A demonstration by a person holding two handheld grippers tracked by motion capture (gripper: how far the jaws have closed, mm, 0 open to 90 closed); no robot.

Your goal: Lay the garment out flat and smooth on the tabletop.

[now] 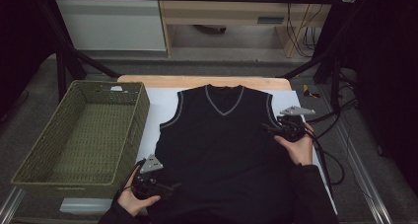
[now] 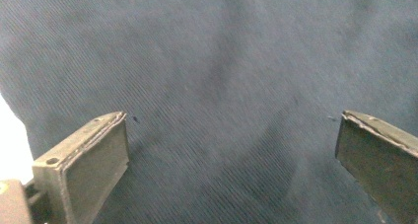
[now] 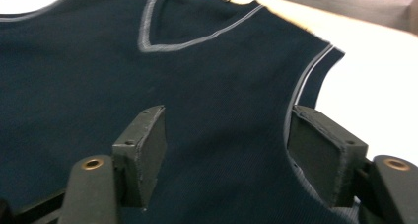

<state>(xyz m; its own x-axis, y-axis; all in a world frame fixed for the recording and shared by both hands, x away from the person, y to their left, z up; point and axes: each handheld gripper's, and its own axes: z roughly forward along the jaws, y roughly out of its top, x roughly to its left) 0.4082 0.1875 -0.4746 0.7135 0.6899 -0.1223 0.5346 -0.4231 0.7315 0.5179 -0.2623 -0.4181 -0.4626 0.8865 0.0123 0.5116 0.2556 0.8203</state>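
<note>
A dark sleeveless V-neck vest (image 1: 222,135) with grey trim lies flat, front up, on a white sheet (image 1: 156,108). My left gripper (image 1: 171,187) rests at the vest's lower left corner and points right over the cloth. Its jaws stand wide apart above the ribbed fabric (image 2: 222,61), with nothing between them. My right gripper (image 1: 267,128) is at the vest's right armhole and points left. Its jaws are open just over the cloth (image 3: 172,86), and the right one sits beside the grey armhole trim (image 3: 308,71).
A green woven basket (image 1: 144,105) stands empty at the left, its wall close to the vest's left side. The wooden table edge (image 1: 197,80) runs behind the collar. Cables (image 1: 335,160) trail off to the right of the sheet.
</note>
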